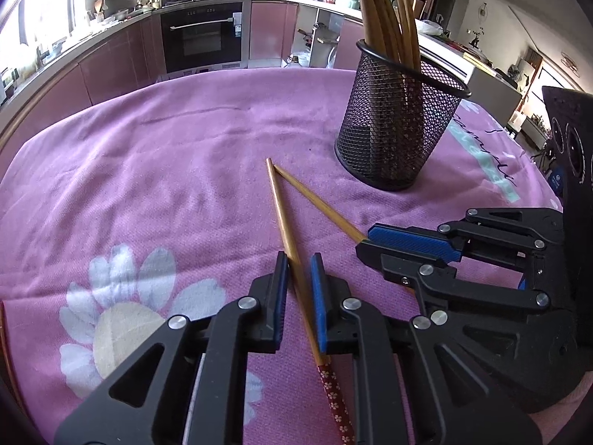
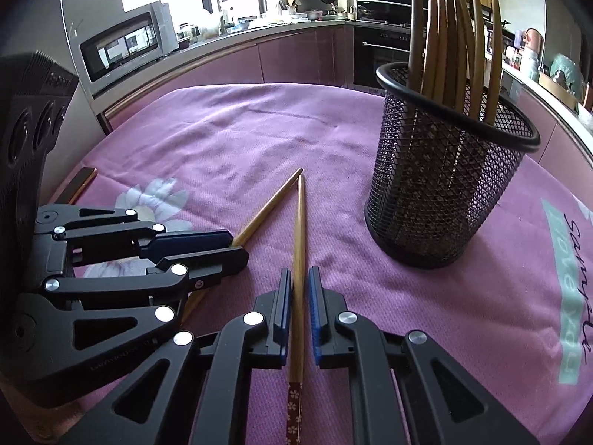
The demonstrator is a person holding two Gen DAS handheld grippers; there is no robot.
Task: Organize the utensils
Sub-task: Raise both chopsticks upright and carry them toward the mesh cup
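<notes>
Two wooden chopsticks with red flowered ends lie on the pink cloth, tips meeting in a V. My left gripper (image 1: 298, 259) is nearly closed around one chopstick (image 1: 285, 222); a small gap shows on each side. My right gripper (image 2: 297, 272) is closed around the other chopstick (image 2: 298, 230), pads touching it. Each gripper also shows in the other's view: the right (image 1: 370, 239), the left (image 2: 237, 248). A black mesh holder (image 1: 398, 122), also in the right wrist view (image 2: 444, 185), stands upright beyond the tips, with several wooden utensils in it.
The pink flowered cloth (image 1: 166, 170) covers the table. A dark flat object (image 2: 79, 183) lies at its left edge. Kitchen counters, an oven (image 1: 202, 35) and a microwave (image 2: 126, 42) stand beyond the table.
</notes>
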